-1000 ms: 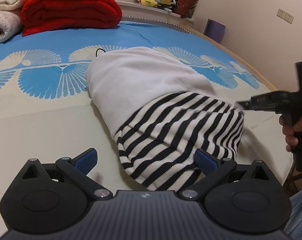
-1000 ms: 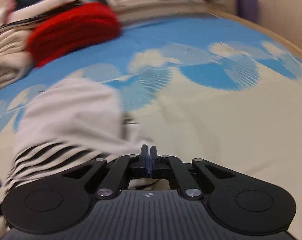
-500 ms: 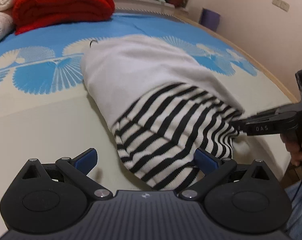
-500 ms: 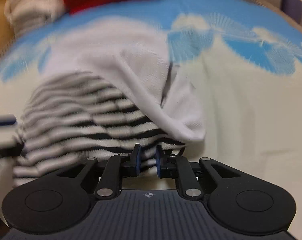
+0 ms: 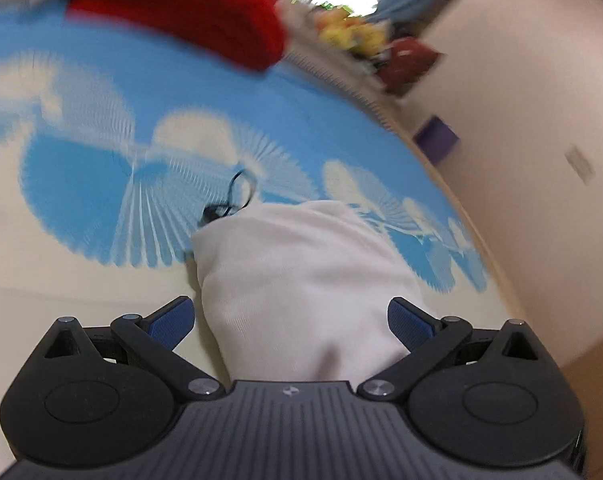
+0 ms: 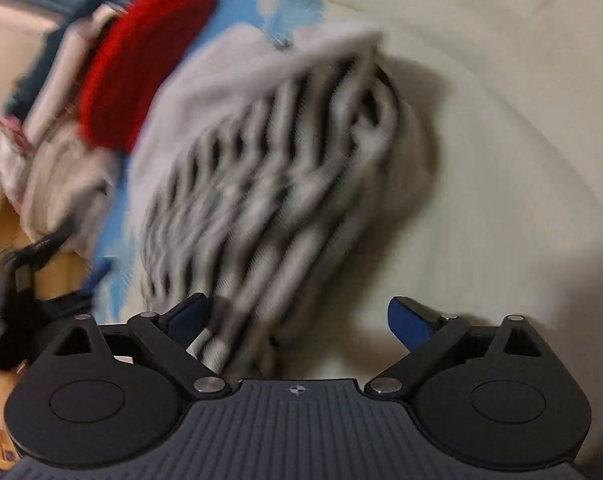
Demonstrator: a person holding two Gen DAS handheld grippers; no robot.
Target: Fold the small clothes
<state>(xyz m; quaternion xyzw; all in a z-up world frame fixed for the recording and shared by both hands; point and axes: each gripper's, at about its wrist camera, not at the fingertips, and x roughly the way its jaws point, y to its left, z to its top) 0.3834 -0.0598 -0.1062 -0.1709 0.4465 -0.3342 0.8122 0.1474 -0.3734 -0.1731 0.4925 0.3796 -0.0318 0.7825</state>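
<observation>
The small knitted garment, white on one part and black-and-white striped on the other [image 6: 261,168], lay bunched on the bed with the blue-and-cream fan-patterned cover [image 5: 81,200], on the near side of the folded red blanket [image 5: 181,4] at the head of the bed. The right gripper [image 6: 299,320] was just opening, its jaws spreading wide, with a striped edge of the garment lying loose between them and no longer pinched. The left gripper [image 5: 289,318] stood with jaws wide apart over the white end of the garment [image 5: 301,280], the cloth between them but not pressed. Both views were smeared, so the exact lie of the fold could not be read. To do this step well, the right jaws probably needed to clear the striped edge fully before pulling away, so the laid-over layer was not dragged, and the left should take only a clean corner of the white end.
</observation>
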